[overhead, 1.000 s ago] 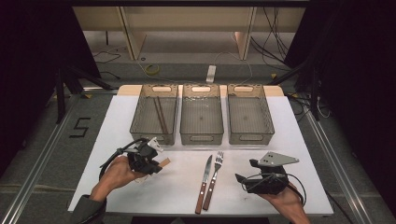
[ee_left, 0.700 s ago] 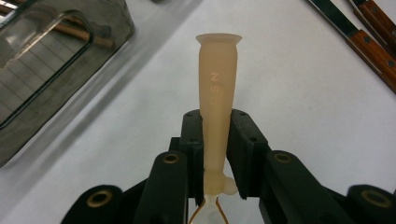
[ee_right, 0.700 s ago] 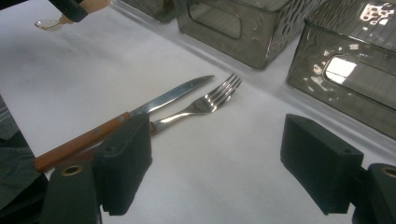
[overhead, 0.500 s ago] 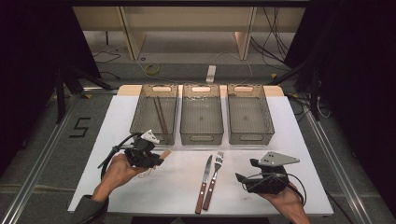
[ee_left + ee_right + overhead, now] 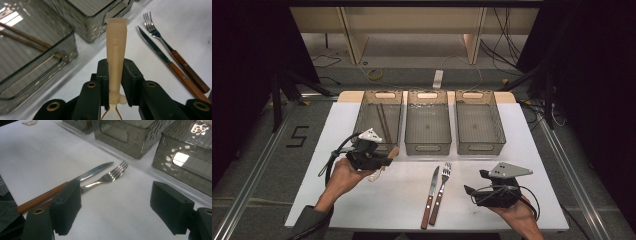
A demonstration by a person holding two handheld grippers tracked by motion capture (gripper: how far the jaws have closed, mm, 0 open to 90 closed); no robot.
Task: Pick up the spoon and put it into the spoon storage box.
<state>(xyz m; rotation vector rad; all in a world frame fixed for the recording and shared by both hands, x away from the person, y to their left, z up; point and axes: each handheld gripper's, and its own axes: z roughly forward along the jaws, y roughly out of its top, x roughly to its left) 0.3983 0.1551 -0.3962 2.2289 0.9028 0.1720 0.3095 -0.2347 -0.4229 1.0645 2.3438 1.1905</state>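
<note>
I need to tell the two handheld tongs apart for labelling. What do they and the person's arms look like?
Both tongs, left and right, are black with blocky black pads and brass-coloured rivets. Each carries a pale grey three-cornered plate on top and trails a looping black cable. The left forearm wears a dark grey-green sleeve.

A white table (image 5: 337,135) carries everything. Along its far edge three smoky see-through bins stand in a row: the left bin (image 5: 367,114) (two dark chopsticks (image 5: 382,121) lie inside it), the middle bin (image 5: 427,125) and the right bin (image 5: 478,125). Nearer the person, in front of the middle bin, a wooden-handled knife (image 5: 430,202) and a matching fork (image 5: 441,192) lie side by side, tips toward the bins.
</note>
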